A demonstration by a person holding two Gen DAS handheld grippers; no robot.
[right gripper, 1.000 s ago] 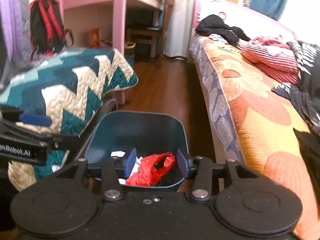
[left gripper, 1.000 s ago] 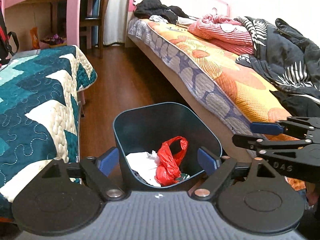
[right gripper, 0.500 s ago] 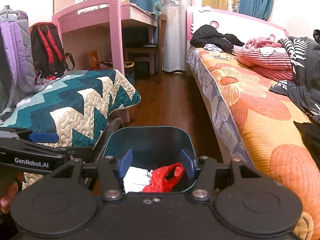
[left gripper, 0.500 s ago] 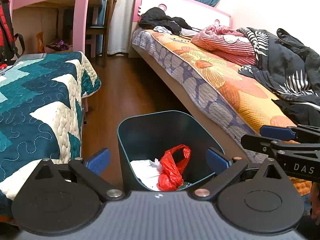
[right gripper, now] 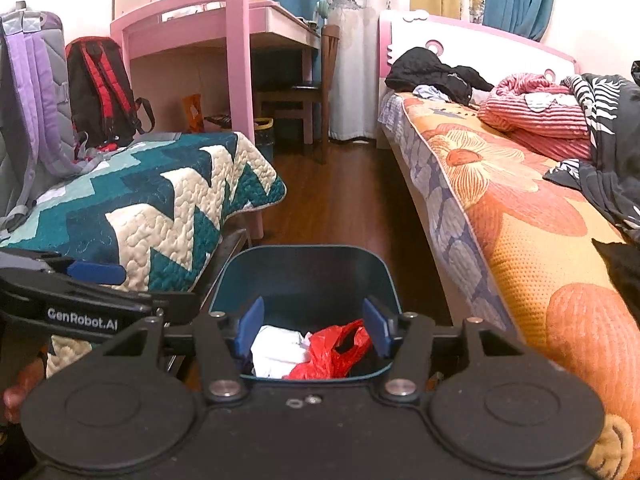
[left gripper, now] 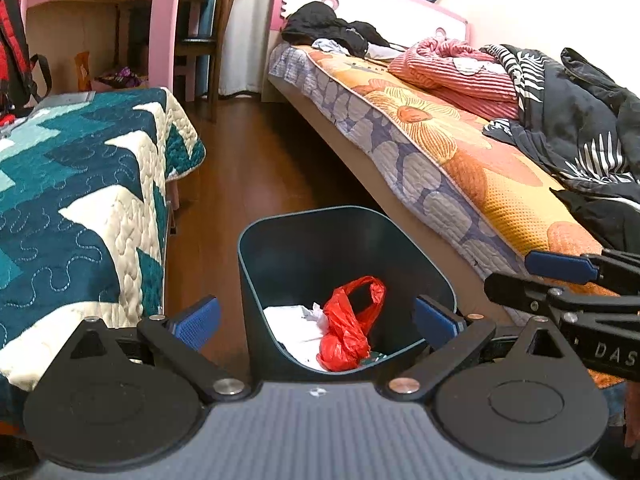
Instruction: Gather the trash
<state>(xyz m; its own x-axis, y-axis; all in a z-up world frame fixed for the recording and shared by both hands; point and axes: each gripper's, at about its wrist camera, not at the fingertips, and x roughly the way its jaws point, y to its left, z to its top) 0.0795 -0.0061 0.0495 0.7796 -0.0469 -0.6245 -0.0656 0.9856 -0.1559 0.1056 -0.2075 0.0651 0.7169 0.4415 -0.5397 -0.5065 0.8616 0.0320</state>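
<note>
A dark teal trash bin (left gripper: 304, 216) stands on the wooden floor between two beds. Inside it lie a crumpled red plastic bag (left gripper: 348, 324) and white paper (left gripper: 296, 320). My left gripper (left gripper: 316, 316) hovers just above the bin's near rim, its jaws spread wide and holding nothing. From the right wrist view the same bin (right gripper: 308, 264), red bag (right gripper: 332, 356) and white paper (right gripper: 276, 348) show below my right gripper (right gripper: 314, 328), which is open with nothing between its blue pads. Each gripper appears at the side of the other's view.
A teal zigzag quilt (left gripper: 80, 200) covers the low bed on the left. The orange floral bed (left gripper: 460, 152) on the right carries piled clothes (left gripper: 580, 120). A pink desk (right gripper: 224, 40), a chair and backpacks (right gripper: 100, 88) stand at the back. Bare floor (left gripper: 256, 148) runs between the beds.
Both grippers' jaws have spread wider, the left one more. The bin sits lower in the right wrist view. The red bag and paper have stayed in the bin.
</note>
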